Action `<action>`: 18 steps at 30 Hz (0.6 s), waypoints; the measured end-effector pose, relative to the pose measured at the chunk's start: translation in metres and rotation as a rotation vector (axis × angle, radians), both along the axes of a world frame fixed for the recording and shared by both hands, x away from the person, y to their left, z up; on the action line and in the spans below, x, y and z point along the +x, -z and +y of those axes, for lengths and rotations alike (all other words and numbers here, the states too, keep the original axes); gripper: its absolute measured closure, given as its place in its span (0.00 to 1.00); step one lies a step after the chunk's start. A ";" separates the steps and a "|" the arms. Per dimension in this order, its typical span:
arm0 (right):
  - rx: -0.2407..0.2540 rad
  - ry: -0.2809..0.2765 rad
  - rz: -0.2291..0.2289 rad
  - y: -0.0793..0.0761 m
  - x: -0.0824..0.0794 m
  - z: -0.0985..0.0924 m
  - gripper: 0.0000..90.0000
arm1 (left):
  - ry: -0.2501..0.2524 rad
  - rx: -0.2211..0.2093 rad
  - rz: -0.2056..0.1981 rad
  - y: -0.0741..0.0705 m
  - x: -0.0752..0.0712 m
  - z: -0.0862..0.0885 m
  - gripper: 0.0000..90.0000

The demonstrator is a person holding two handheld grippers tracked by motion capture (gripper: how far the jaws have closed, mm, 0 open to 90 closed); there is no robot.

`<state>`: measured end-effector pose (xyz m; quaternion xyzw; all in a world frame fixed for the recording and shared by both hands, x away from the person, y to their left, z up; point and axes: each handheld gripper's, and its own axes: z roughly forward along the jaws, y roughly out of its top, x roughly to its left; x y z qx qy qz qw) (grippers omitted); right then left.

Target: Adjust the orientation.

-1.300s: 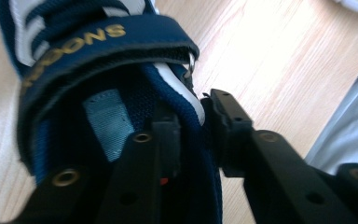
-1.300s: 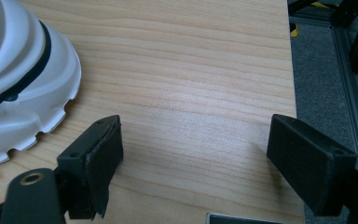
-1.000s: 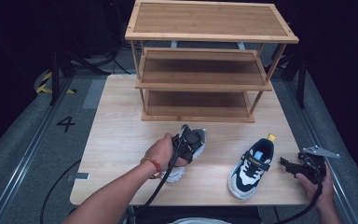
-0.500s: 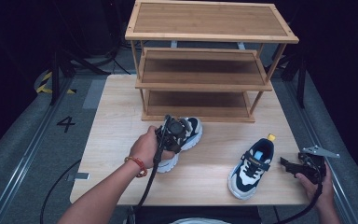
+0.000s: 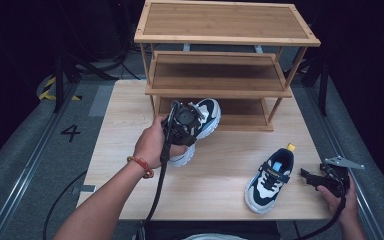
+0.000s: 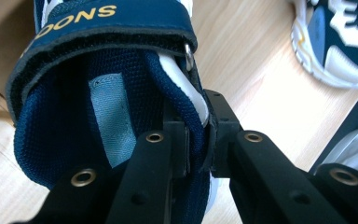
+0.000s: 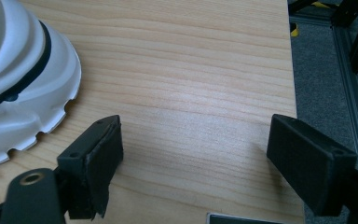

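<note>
navy-white sneaker (image 5: 200,120), pale wooden table (image 5: 220,170)

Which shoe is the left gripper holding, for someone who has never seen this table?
Find the three-tier wooden rack at the far end of the table. Just in front of its lowest shelf, the left gripper is shut on the collar of a navy and white sneaker. Its twin lies free near the front edge, close to the open right gripper.
</note>
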<state>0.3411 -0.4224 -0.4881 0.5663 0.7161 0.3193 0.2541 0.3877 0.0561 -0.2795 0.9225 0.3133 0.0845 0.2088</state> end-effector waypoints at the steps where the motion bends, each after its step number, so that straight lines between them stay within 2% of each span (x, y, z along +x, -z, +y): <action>1: 0.000 0.000 0.000 0.000 0.000 0.000 0.21 | 0.005 -0.003 -0.007 -0.004 0.000 0.000 0.90; 4: 0.001 0.001 0.000 0.000 0.000 0.000 0.21 | 0.006 -0.023 -0.039 -0.021 0.000 -0.001 0.90; 5: 0.001 0.001 0.000 0.000 0.000 0.000 0.21 | 0.006 -0.023 -0.039 -0.021 0.000 -0.001 0.90; 8: 0.001 0.000 0.001 0.000 0.000 0.000 0.21 | -0.011 -0.055 -0.072 -0.033 0.004 -0.004 0.90; 10: 0.000 0.000 0.000 0.000 0.000 0.000 0.21 | -0.021 -0.057 -0.071 -0.035 0.006 -0.006 0.90; 12: 0.002 -0.001 0.001 0.000 0.000 0.000 0.21 | -0.025 -0.049 -0.094 -0.039 0.013 -0.009 0.90; 15: 0.001 0.000 0.001 0.000 0.000 0.000 0.21 | -0.055 -0.061 -0.118 -0.044 0.026 -0.015 0.90; 17: 0.003 -0.001 0.001 0.000 0.000 0.000 0.21 | -0.064 -0.063 -0.124 -0.045 0.029 -0.016 0.90; 18: 0.001 0.000 0.001 0.000 0.000 0.000 0.21 | -0.091 -0.080 -0.135 -0.048 0.039 -0.019 0.90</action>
